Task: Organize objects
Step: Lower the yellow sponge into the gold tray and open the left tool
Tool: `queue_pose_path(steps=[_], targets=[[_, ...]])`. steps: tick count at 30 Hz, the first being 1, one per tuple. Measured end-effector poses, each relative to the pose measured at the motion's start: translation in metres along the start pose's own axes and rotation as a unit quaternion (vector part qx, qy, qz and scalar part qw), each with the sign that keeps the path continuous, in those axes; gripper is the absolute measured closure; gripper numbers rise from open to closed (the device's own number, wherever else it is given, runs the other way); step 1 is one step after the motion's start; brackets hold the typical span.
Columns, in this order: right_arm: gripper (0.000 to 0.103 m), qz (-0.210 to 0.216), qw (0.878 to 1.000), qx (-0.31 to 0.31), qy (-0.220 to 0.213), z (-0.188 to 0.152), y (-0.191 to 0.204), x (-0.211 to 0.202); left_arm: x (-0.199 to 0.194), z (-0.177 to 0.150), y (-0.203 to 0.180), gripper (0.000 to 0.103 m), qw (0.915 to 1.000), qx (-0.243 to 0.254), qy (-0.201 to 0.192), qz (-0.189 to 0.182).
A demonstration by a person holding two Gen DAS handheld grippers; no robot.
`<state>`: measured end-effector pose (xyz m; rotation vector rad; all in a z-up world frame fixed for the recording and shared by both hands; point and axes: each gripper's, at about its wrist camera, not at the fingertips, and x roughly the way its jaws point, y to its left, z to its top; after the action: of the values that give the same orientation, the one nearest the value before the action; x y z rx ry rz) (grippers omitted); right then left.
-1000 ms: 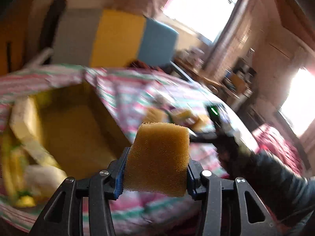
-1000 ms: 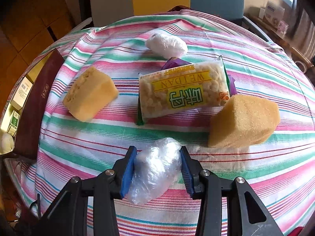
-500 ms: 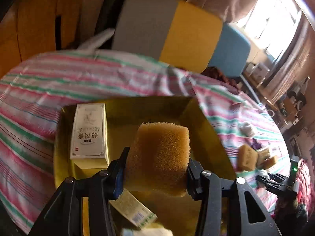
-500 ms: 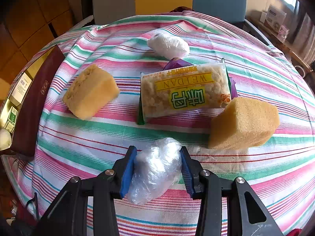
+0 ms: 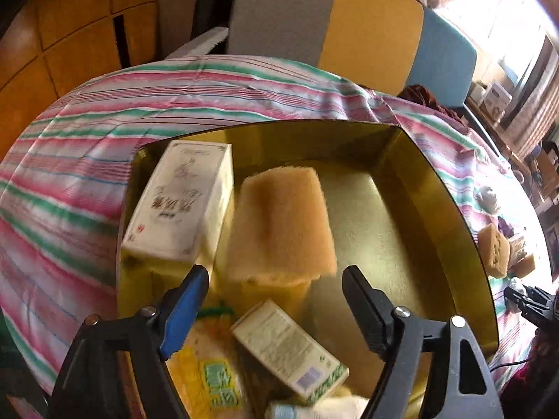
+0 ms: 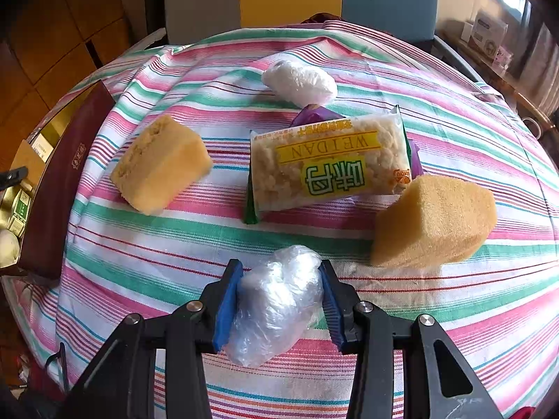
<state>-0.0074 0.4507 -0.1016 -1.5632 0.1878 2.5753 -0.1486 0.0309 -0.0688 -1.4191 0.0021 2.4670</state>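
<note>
Above a gold-lined box (image 5: 440, 188) set on a striped tabletop (image 5: 87, 160), the left tool (image 5: 272, 300) is seen with its jaws standing wide apart, having just been opening, and nothing is pressed between them. A yellow sponge (image 5: 283, 223), blurred, is seen inside the box just ahead of the open jaws and free of both pads. It is flanked on its left by a white carton (image 5: 181, 206) lying against the box wall, while a smaller printed carton (image 5: 290, 349) and a yellow snack packet (image 5: 209, 380) are seen nearer the camera. In the right wrist view, the right tool (image 6: 279, 300) is clamped on a crumpled clear plastic bundle (image 6: 276, 300), held between a blue pad and a black one just above the striped cloth. Ahead of it on the tabletop, a packet of puffed snacks (image 6: 328, 164) is laid over a purple wrapper (image 6: 314, 113), with a green edge showing beneath its left end. A sponge block (image 6: 160, 164) is seen to the packet's left, a second sponge block (image 6: 433, 220) touches its right corner, and a white wrapped bundle (image 6: 298, 82) lies beyond. The dark red outer side of the box (image 6: 59, 188) is seen at the left edge of the tabletop.
</note>
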Motion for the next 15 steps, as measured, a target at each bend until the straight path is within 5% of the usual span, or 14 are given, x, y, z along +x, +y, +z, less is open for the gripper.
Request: queue_pose_path(steps=[10, 15], targets=[[0.058, -0.01, 1.0, 0.001, -0.006, -0.001, 0.003, -0.001, -0.078, -0.032, -0.013, 0.023, 0.9947, -0.022, -0.1, 0.006], [0.059, -0.02, 1.0, 0.016, -0.016, -0.004, 0.005, -0.002, -0.095, -0.047, -0.027, 0.021, 0.9944, -0.008, -0.106, 0.001]])
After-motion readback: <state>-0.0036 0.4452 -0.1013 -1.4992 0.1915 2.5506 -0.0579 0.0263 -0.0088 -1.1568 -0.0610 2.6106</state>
